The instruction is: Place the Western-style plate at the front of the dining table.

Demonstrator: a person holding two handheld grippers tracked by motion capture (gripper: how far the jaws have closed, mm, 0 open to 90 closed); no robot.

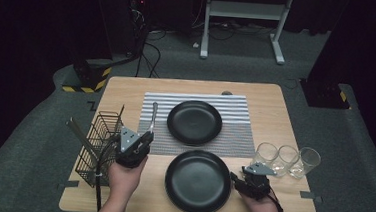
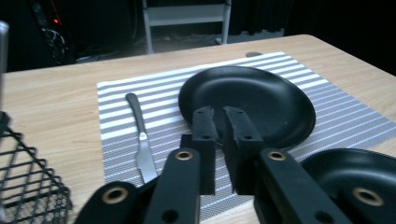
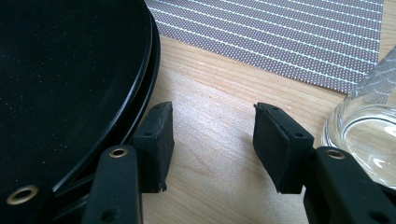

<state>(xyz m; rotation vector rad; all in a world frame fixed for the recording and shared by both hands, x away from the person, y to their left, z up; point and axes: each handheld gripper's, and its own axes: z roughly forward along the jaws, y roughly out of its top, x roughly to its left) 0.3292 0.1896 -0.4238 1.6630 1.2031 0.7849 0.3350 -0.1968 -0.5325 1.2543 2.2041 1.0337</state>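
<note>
Wooden counter: we see the knife laid on the striped mat left of the far plate. Our left tool is pressed together, empty; right tool spread beside the near plate; more cutlery waits in the basket.

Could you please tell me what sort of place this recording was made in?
Probably a lab or studio mock-up of a dining table: black plates on a striped placemat, dark curtains around, loose cables on grey carpet.

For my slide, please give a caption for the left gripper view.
Left gripper, shut and empty, above a striped placemat with a knife and black plate.
</note>
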